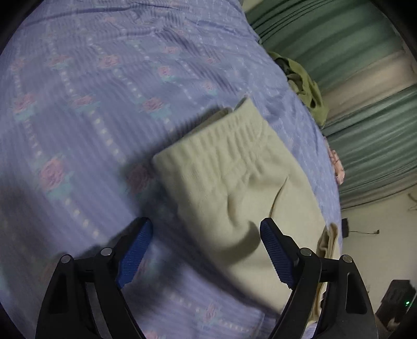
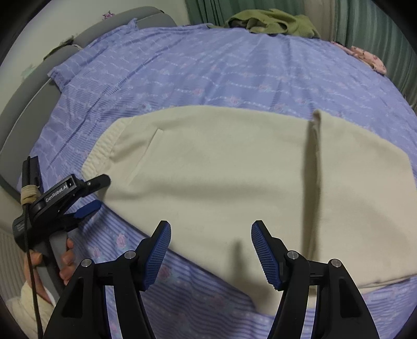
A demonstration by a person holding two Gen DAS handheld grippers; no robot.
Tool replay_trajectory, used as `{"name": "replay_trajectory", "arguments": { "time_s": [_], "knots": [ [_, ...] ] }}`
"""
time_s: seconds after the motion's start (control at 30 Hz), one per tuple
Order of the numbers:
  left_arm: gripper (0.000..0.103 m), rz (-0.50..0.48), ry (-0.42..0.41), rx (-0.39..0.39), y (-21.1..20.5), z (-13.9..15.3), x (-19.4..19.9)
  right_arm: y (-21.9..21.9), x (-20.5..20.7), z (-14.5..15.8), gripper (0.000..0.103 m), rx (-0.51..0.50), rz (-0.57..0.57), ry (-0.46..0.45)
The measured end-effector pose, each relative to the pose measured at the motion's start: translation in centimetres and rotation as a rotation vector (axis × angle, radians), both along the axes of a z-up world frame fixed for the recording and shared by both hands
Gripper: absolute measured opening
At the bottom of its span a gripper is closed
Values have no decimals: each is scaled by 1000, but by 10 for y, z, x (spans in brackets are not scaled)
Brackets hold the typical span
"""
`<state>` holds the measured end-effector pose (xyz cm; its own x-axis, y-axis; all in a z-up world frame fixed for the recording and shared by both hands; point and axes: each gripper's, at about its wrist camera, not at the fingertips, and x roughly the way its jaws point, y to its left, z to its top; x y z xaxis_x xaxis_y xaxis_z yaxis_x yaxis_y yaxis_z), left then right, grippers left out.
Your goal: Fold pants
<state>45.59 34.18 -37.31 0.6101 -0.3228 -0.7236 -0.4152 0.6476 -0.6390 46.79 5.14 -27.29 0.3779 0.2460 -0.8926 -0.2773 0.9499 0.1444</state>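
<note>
Cream pants (image 2: 234, 177) laid flat on a bed, over a lilac sheet (image 2: 203, 70) with stripes, dotted lines and little pink roses. Waistband (image 1: 229, 133) ribbed and elasticated, off to the left in the right wrist view, with a slanted pocket slit just beside it. One raised crease running across the fabric toward the right. Sheet a bit rumpled up near the grey padded headboard (image 2: 86, 36).

Green curtains (image 1: 351, 47) along the far side of the bed, pale wall beside them. Olive garment (image 2: 273, 22) bunched at the far edge of the bed, pink floral cloth (image 2: 370, 58) at the right edge.

Left gripper (image 1: 206, 229) wide open, nothing between the blue pads, hovering by the waistband end; right pad over the pants, left pad over bare sheet. Also visible from the right wrist view (image 2: 93, 193), held in a hand (image 2: 65, 258) with a pale sleeve.

Right gripper (image 2: 211, 232) open too, nothing held, above the near edge of the pants. Left wrist view pretty blurry.
</note>
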Motion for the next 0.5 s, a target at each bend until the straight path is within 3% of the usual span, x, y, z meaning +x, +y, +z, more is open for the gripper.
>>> {"name": "replay_trajectory", "arguments": {
  "time_s": [0.2, 0.3, 0.37, 0.43, 0.5],
  "knots": [
    [85, -28, -51, -21, -5, -10, 38, 5, 9, -10, 65, -13, -21, 17],
    [81, 8, -65, -62, -6, -8, 45, 5, 11, -9, 65, -6, -22, 16],
    [53, 63, -80, -81, -3, 0, 38, 6, 12, -7, 65, -24, -25, 5],
    [31, 76, -126, -81, -2, 14, 30, 4, 11, 0, 65, -33, -15, -14],
    [27, 59, -151, -69, -6, 31, 26, 2, 8, 9, 65, -16, -5, -40]
  ]
}}
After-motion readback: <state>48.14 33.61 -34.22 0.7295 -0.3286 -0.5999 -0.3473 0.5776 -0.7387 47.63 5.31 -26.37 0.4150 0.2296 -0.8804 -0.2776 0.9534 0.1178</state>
